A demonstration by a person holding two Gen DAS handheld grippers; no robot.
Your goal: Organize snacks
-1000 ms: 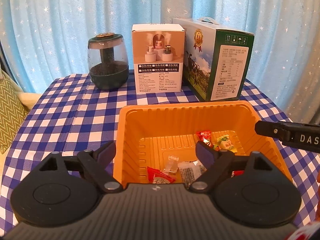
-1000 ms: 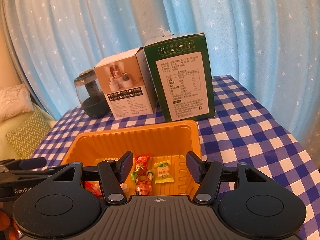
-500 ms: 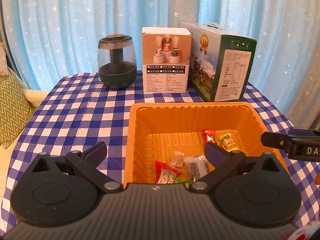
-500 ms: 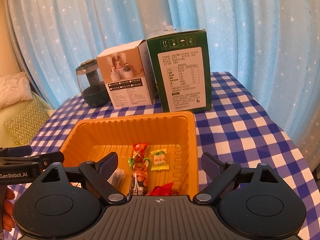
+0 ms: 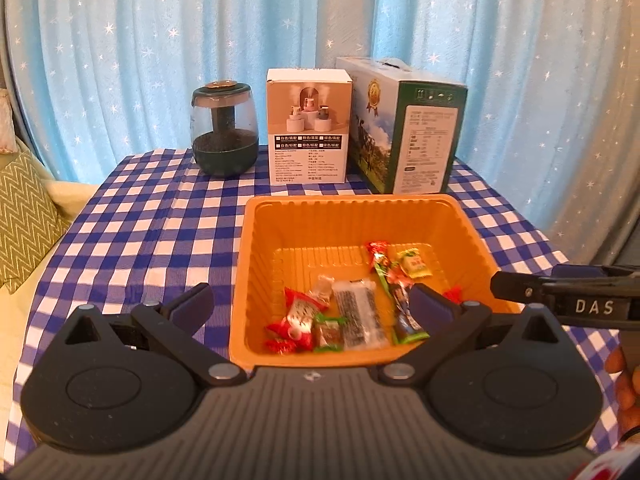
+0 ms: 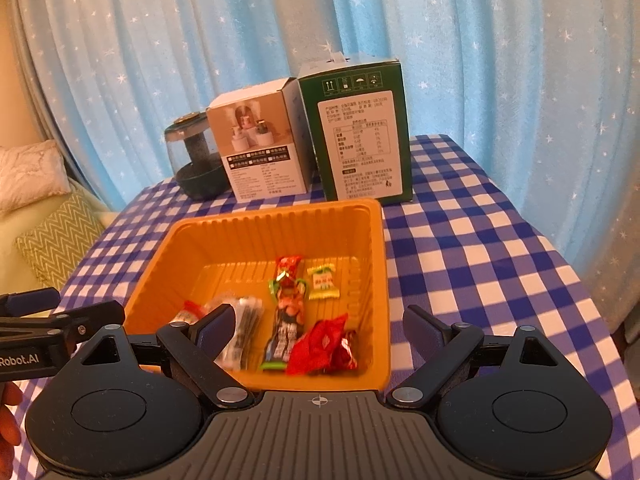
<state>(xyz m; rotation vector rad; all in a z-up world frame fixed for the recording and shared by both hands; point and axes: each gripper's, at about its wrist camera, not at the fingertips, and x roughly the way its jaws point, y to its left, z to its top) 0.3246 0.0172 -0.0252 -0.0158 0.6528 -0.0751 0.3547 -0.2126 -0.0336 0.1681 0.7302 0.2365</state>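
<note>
From the left wrist view, the left claw [image 5: 310, 308] stood spread wide and empty at the bottom of the frame, its jaws having just been opening with nothing between them, 1 finger over the checked surface [image 5: 132, 240] and the other over the orange tray [image 5: 348, 210]. The tray sat at centre, and the snacks [image 5: 352, 312] lay loose on its floor toward the near wall: a clear-wrapped dark bar, small red sachets, a long green-and-red stick and a yellow-green candy. The right claw [image 5: 516, 286] poked in from the right edge. Behind, in the upper middle, stood a dark jar [image 5: 224, 132], a white box [image 5: 310, 128] and a green carton [image 5: 416, 136]. From the right wrist view, the right claw [image 6: 318, 326] was likewise released and empty, its jaws also just widened, straddling the tray's near right corner above a crumpled red wrapper [image 6: 320, 342]. These packets looked light, crinkly and slippery, probably crushable; a pinch across a packet's middle or on a sealed end would likely hold best. The thin tray would probably flex if taken by 1 rim.
</note>
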